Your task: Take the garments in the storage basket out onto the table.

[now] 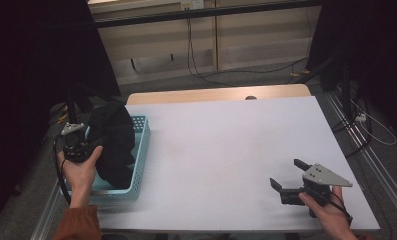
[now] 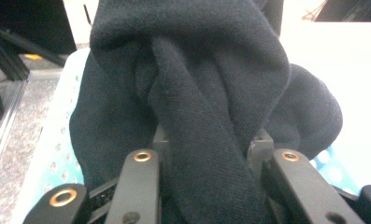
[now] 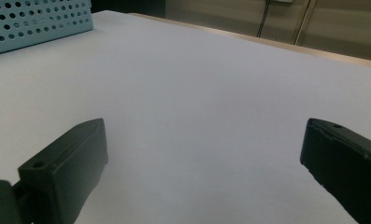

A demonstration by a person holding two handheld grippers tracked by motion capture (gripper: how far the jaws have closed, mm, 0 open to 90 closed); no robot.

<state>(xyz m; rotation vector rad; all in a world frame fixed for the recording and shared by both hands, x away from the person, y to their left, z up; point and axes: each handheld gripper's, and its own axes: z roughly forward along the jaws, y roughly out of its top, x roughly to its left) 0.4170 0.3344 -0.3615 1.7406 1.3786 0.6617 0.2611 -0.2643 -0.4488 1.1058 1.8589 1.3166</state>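
Observation:
A dark garment (image 1: 113, 142) is bunched up in a light blue perforated basket (image 1: 141, 150) at the table's left edge, rising above its rim. My left gripper (image 1: 86, 145) is at the basket's left side, shut on a thick fold of the dark garment (image 2: 211, 116), which fills the gap between its jaws. Low over the white table near the front right, my right gripper (image 1: 287, 176) is open, with nothing between its fingers (image 3: 66, 163).
The white table (image 1: 226, 150) stretches between the basket and my right gripper. A corner of the blue basket (image 3: 33, 21) sits at the upper left in the right gripper view. Cables and wooden panels lie beyond the far edge.

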